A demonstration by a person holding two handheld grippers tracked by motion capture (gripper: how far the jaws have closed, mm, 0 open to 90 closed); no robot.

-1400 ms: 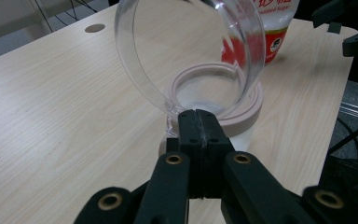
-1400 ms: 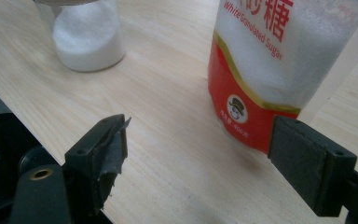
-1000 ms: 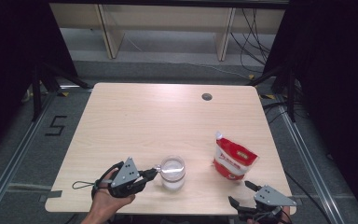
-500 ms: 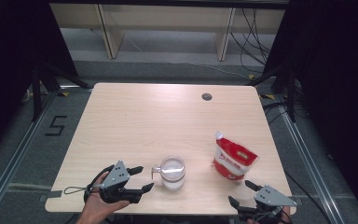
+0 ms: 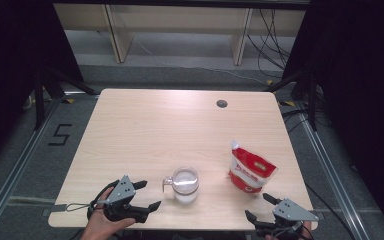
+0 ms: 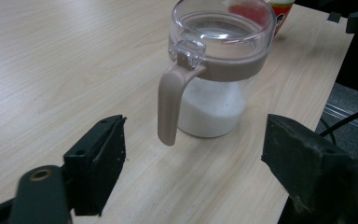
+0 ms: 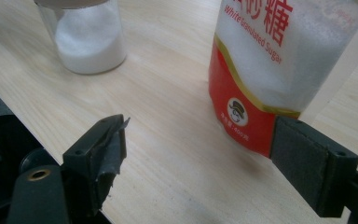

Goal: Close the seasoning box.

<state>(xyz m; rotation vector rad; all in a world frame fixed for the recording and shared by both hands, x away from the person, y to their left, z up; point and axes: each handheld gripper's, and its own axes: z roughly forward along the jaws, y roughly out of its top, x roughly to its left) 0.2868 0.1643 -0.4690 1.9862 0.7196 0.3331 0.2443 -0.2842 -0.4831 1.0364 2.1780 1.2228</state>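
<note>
A clear sugar jar (image 5: 185,184) with a taupe collar, handle and clear lid stands near the table's front edge, partly filled with white sugar (image 6: 209,109). Its handle (image 6: 170,105) points at my left gripper (image 5: 148,195), which is open a short way to the jar's left, jaws apart and empty (image 6: 193,163). A red and white sugar pouch (image 5: 249,168) stands upright to the jar's right. My right gripper (image 5: 260,207) is open at the front right edge, just before the pouch (image 7: 265,70), with nothing between its jaws (image 7: 209,158).
The light wooden table (image 5: 180,130) has a round cable hole (image 5: 222,103) at the back right. Shelving (image 5: 180,20) and cables lie on the floor beyond. The jar (image 7: 86,35) shows at the upper left of the right gripper view.
My left gripper has drawn back to the left, away from the jar's handle, with its jaws now wide apart. The right gripper, jar and pouch have stayed put.
</note>
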